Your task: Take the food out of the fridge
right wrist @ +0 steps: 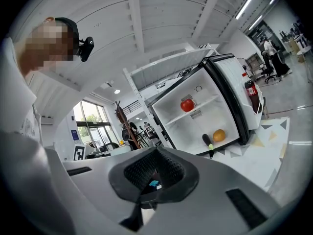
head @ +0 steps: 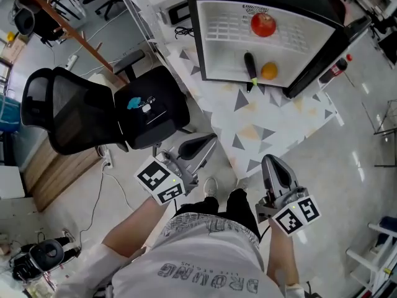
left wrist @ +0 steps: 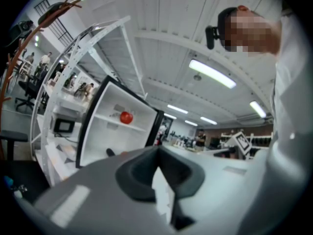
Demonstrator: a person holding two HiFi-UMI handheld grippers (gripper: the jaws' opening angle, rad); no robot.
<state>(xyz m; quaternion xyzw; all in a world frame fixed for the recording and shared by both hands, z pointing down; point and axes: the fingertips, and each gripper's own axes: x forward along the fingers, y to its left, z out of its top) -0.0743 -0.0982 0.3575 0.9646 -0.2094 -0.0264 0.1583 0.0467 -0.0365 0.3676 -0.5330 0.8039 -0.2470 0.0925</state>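
A small black fridge [head: 214, 42] stands open ahead on the floor. A red round fruit [head: 263, 24] sits on its shelf. A dark long vegetable [head: 250, 67] and an orange fruit [head: 269, 71] lie on its bottom. My left gripper [head: 209, 141] and right gripper [head: 272, 162] are both shut and hold nothing, well short of the fridge. The left gripper view shows the red fruit [left wrist: 126, 117] past the left gripper [left wrist: 157, 152]. In the right gripper view the red fruit [right wrist: 187, 105], orange fruit [right wrist: 219, 135] and dark vegetable [right wrist: 208, 142] lie beyond the right gripper [right wrist: 155, 153].
A black office chair [head: 93, 113] stands close on the left, with a small blue item [head: 135, 103] on its seat. The fridge door [head: 322, 61] hangs open to the right and holds a red-capped bottle [head: 338, 68]. A patterned mat [head: 273, 129] lies before the fridge. A white rack [head: 139, 17] stands left of it.
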